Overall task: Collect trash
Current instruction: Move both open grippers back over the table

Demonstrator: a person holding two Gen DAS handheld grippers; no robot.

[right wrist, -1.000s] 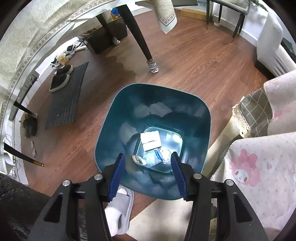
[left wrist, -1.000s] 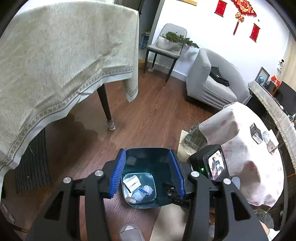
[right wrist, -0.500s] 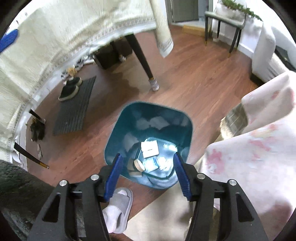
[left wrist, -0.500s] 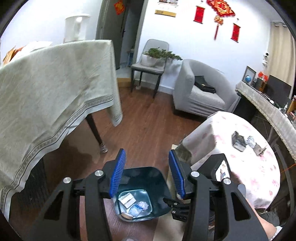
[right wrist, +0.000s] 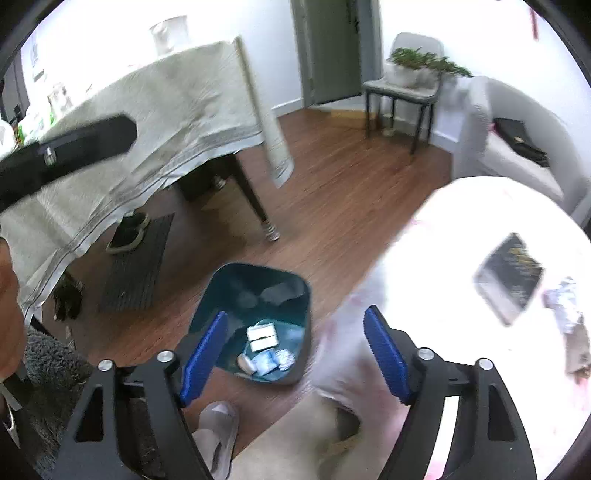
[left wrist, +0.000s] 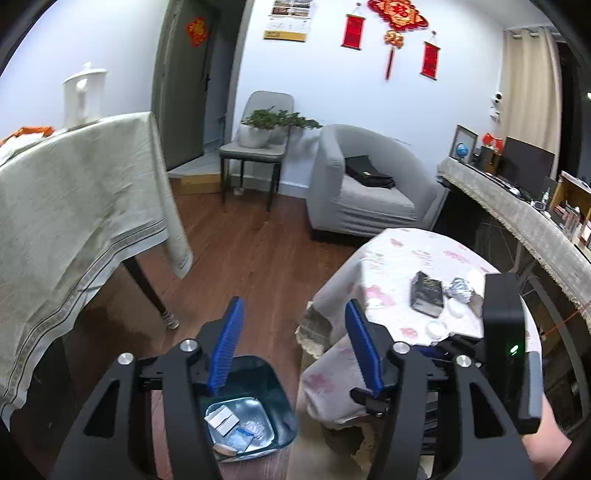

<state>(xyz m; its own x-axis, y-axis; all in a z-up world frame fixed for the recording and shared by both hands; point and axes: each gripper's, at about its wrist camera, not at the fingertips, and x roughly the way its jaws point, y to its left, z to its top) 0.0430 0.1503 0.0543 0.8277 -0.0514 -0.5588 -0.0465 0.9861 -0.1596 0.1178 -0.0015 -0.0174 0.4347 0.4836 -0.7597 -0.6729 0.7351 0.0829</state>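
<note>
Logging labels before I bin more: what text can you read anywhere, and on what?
Nothing reads clearly.
Black packet on the round table: gold print, too blurred.
Red wall hangings: characters too small.
Wall calendar: too small.
Red door sign: unreadable.
Bin trash: no legible print.

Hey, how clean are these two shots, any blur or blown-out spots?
Left wrist view: sharp and evenly lit, with the black packet and foil wad crisp on the round table. Right wrist view: motion-smeared, the tabletop washed out to white, though the teal bin reads clearly.
</note>
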